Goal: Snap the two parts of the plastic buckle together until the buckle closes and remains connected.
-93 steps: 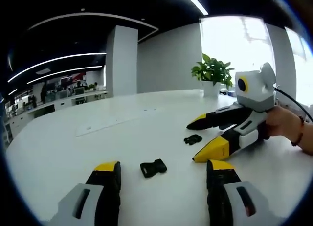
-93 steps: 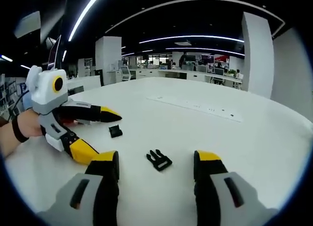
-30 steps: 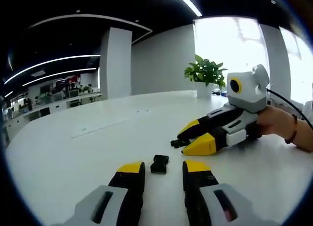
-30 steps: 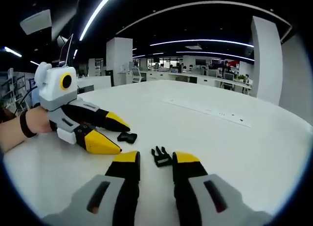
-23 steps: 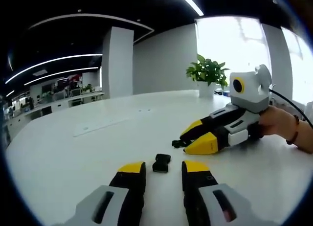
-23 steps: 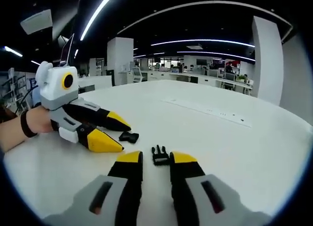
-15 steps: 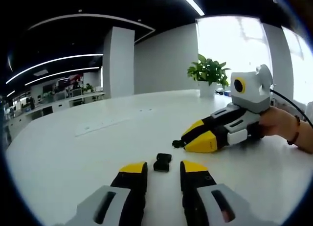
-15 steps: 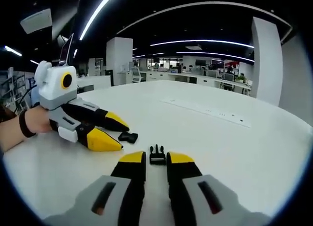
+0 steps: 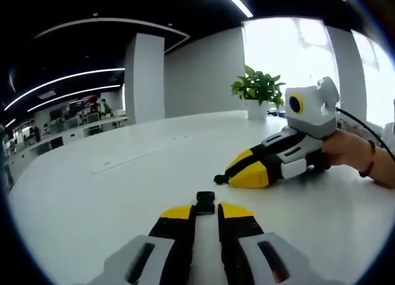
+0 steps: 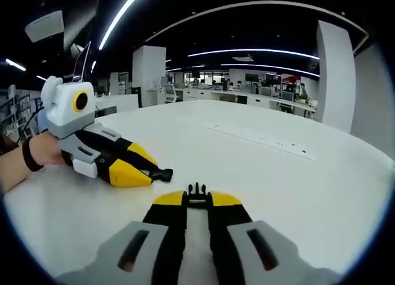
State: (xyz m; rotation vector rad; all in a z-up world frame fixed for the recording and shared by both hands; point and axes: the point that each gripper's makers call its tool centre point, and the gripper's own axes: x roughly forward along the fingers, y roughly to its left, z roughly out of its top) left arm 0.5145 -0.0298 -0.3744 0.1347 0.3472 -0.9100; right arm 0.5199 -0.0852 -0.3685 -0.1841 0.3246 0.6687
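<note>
A black buckle part is clamped between the yellow-tipped fingers of the left gripper on the white surface. The right gripper is closed on a second buckle part.

- Socket half of buckle, left gripper view: rear part hidden between the yellow tips of the left gripper; the end toward the table shows.
- Pronged half of buckle, right gripper view: body covered by the closed tips of the right gripper; prongs protrude.
- Same pronged half, left gripper view: a small dark nub at the other gripper's tip, shape too small to tell.
- Both grippers' bodies: cut off at the lower picture edge.
- Person's hand (wrist with dark band): forearm cut off at the view's rim.
- Distant desks and people: too small and blurred to tell apart.
</note>
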